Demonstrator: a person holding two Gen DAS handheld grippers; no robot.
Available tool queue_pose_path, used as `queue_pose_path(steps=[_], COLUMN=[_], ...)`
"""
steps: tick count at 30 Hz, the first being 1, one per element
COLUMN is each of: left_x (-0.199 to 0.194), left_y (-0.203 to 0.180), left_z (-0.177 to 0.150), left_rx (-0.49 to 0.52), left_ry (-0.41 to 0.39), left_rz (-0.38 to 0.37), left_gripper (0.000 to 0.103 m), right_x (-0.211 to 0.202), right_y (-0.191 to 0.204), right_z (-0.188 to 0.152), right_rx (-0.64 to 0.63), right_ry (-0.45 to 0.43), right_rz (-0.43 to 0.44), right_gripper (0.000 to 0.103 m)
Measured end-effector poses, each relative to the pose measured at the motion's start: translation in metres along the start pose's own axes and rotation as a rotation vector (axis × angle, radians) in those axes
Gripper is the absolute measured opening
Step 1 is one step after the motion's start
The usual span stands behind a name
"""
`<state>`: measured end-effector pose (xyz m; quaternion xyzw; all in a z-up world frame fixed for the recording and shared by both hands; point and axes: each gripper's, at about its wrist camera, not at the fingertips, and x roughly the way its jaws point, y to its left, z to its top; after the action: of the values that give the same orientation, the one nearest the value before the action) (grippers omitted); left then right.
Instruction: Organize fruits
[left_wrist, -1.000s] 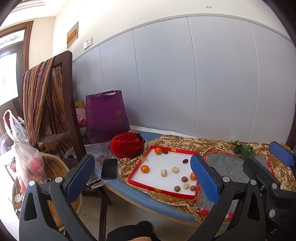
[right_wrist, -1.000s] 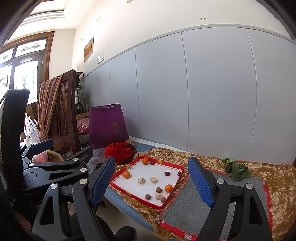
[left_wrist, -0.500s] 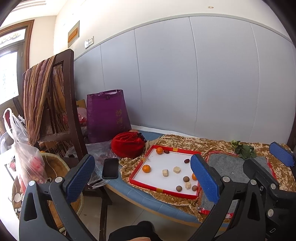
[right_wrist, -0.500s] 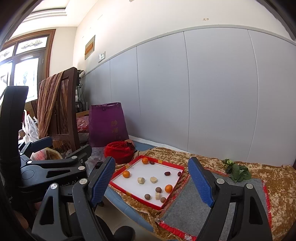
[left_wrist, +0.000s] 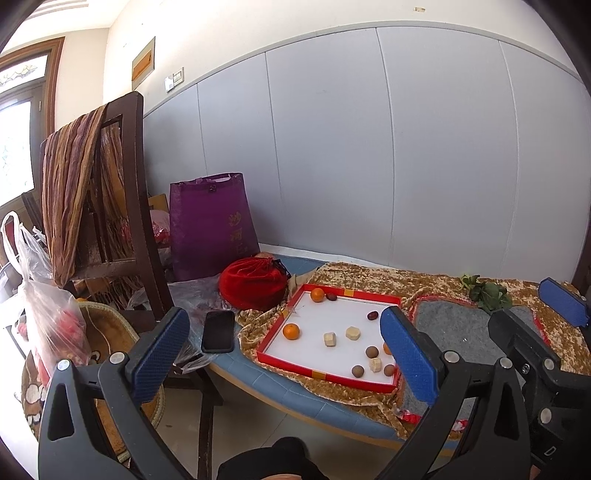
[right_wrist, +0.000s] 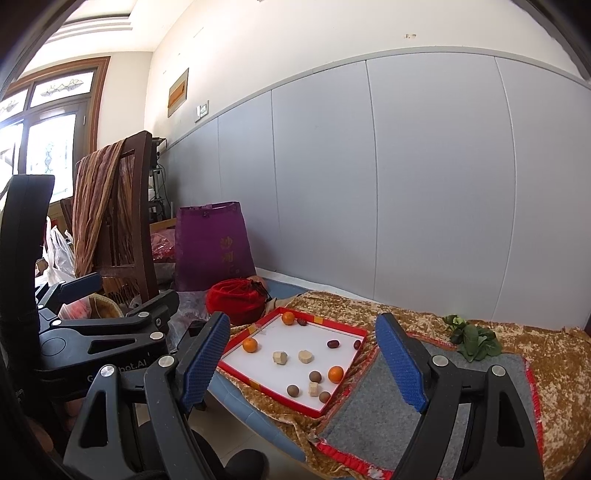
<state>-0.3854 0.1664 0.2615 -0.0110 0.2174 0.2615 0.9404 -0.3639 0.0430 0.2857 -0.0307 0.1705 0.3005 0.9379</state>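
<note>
- Nothing has moved since the earlier frames: both hand-held grippers hang where they were, fruit lies as before.
- Left hand-held gripper (left_wrist: 284, 347): blue pads spread wide, nothing btwn them, held off the table edge, apart from the tray.
- Wooden chair (left_wrist: 136, 206) w/ striped cloth (left_wrist: 70, 192) at far left; plastic bag (left_wrist: 51, 317) at its 7 o'clock.
- Purple bag (left_wrist: 212, 221) stands against the grey wall panel; red pouch (left_wrist: 253, 282) at its 5 o'clock; black phone (left_wrist: 218, 331) at the pouch's 7 o'clock, on the blue table edge.
- Red-rimmed tray (left_wrist: 295, 363) w/ white floor sits on gold cloth (left_wrist: 369, 275), just right of the pouch.
- In the tray, right wrist view: orange (right_wrist: 288, 318) at 11 o'clock corner w/ a dark date (right_wrist: 302, 322) touching or nearly so; second orange (right_wrist: 250, 345) at 9 o'clock; two pale blocks (right_wrist: 280, 357) near centre; two more dates (right_wrist: 332, 343) at 2 o'clock; third orange (right_wrist: 335, 373) at 4 o'clock; brown round fruits (right_wrist: 315, 376) and another pale block clustered at 5 o'clock.
- Grey felt mat (right_wrist: 384, 417) just right of the tray; leafy greens (right_wrist: 471, 338) at the mat's 1 o'clock, on the gold cloth.
- Right hand-held gripper (right_wrist: 301, 363): pads spread wide, empty, short of the tray.
</note>
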Motion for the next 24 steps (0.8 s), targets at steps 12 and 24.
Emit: queue_pose_path(steps=[12, 24], left_x=[0.011, 0.02], left_y=[0.009, 0.012], left_z=[-0.004, -0.008], left_rx=[-0.013, -0.013], left_ry=[0.017, 0.023], left_rz=[0.008, -0.022], left_gripper=[0.103, 0.103], right_x=[0.009, 0.019], right_y=[0.005, 0.008], right_z=[-0.003, -0.006], right_rx=[-0.002, -0.001], right_ry=[0.015, 0.029], right_rz=[-0.011, -0.019], right_gripper=[0.083, 0.083])
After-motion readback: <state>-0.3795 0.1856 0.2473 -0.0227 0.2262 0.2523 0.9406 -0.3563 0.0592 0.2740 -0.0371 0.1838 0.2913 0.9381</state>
